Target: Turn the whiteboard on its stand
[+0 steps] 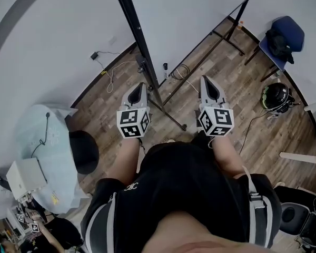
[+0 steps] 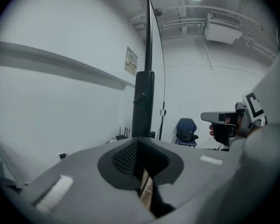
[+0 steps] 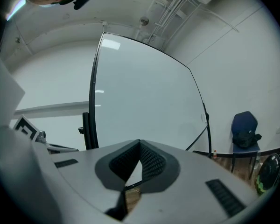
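1. Black clothing on the person (image 1: 184, 194) fills the bottom of the head view, and both forearms reach forward from it, a gripper in each hand.
2. Straight ahead, the whiteboard (image 1: 187, 9) stands upright on its black stand (image 1: 168, 115), which rests on the wood floor (image 1: 253, 136). The left gripper view sees the board edge-on, a thin dark line rising above a black post (image 2: 143, 101). The right gripper view sees its white face (image 3: 144, 97) spread wide.
3. The left gripper (image 1: 141, 86) has its jaws pressed together with nothing between them. It points at the post on the board's left edge and sits near it, with no contact visible.
4. The right gripper (image 1: 207, 81) also has its jaws together and empty. It faces the board's white surface and is clear of it.
5. The stand's floor bars run between the two grippers and out ahead of them.
6. Loose cables (image 1: 113, 70) lie by the wall to the left.
7. At the far right are a blue chair (image 1: 287, 28) carrying a black bag (image 1: 279, 42), and a dark helmet (image 1: 276, 96) on the floor nearby.
8. A pale round table (image 1: 42, 136) stands at the person's left, with a black cap (image 1: 84, 152) at its edge.
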A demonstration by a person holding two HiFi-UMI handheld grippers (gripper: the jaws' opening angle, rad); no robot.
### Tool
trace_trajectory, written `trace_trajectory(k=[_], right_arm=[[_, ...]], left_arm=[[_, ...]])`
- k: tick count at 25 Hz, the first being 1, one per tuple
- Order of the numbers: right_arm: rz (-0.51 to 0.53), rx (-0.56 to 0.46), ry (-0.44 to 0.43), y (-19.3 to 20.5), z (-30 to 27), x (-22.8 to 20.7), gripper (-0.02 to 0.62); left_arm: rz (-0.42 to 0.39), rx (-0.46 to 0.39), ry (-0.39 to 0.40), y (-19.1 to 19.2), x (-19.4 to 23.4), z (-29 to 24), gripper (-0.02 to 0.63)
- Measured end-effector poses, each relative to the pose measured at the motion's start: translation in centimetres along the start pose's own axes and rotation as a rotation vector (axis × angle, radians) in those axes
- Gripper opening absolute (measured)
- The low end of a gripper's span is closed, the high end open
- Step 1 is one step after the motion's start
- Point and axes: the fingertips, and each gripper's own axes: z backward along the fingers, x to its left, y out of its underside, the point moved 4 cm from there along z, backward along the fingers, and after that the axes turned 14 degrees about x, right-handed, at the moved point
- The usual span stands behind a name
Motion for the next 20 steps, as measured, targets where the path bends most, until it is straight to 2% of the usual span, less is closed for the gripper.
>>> trace_trajectory(k=[3,8,15,20], right_arm=[[-0.003,-0.004,0.011,0.0,0.4,-0.2,0.005],[0.013,-0.014,0.044,-0.1,1.3,-0.2,0.005],[0.022,-0.035,0.104,-0.7,3.3,-1.2,0.005],[0.013,-0.037,0.134,-0.3,4.5,-1.5,0.005]], left_arm=[[-0.002,0.006,-0.008,-0.2,-1.4,0.7,0.009],[-0.059,-0.043,0.033,-1.4,-5.2,0.4,0.009],[-0.081,-0.079,0.098,-2.8,-9.5,-1.1,0.009],[-0.093,-0.080,0.120,-3.0,-10.9,-1.2,0.009]])
